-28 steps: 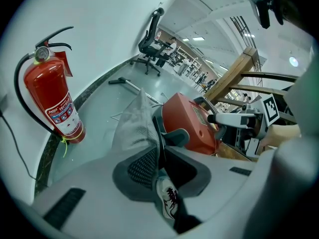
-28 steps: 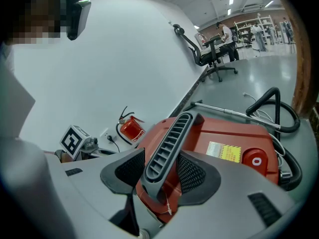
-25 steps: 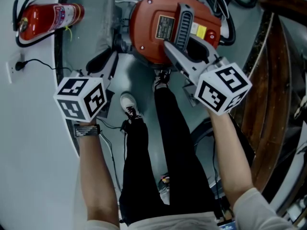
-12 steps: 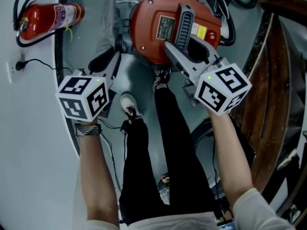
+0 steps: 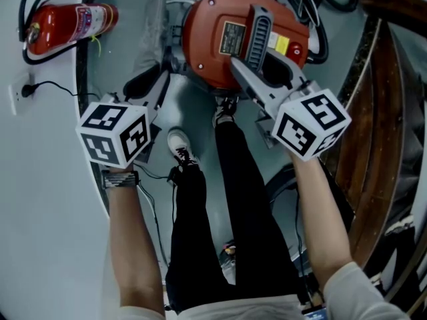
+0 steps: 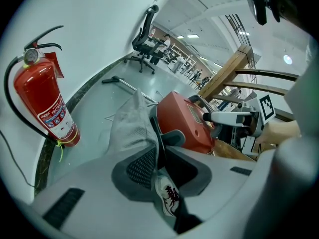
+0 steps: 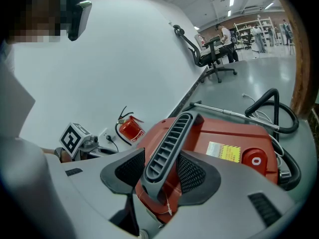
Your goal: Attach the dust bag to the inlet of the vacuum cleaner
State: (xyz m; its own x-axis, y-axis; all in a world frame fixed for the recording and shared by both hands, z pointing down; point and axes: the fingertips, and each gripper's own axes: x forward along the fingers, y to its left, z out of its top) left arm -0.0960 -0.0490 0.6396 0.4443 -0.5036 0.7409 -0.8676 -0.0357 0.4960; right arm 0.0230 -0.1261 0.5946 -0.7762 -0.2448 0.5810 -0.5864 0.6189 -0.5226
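The left hand-held gripper (image 6: 157, 144) is pinched shut on the lower edge of the grey mesh dust bag (image 6: 130, 126). The bag stands up from the jaws in the centre of the left gripper view, just left of the red vacuum cleaner (image 6: 183, 126); whether bag and body touch cannot be told. In the head view the bag (image 5: 150, 45) lies at the upper centre-left, beside the vacuum cleaner (image 5: 213, 39) on the floor (image 6: 94, 103).

The right hand-held gripper (image 7: 164, 171) is closed around the grey ribbed handle (image 7: 169, 143) on top of the vacuum cleaner, one jaw pad on each side of it. A black hose (image 7: 271, 108) loops at the right of that view. A red fire extinguisher (image 5: 67, 24) lies at the upper left of the head view.
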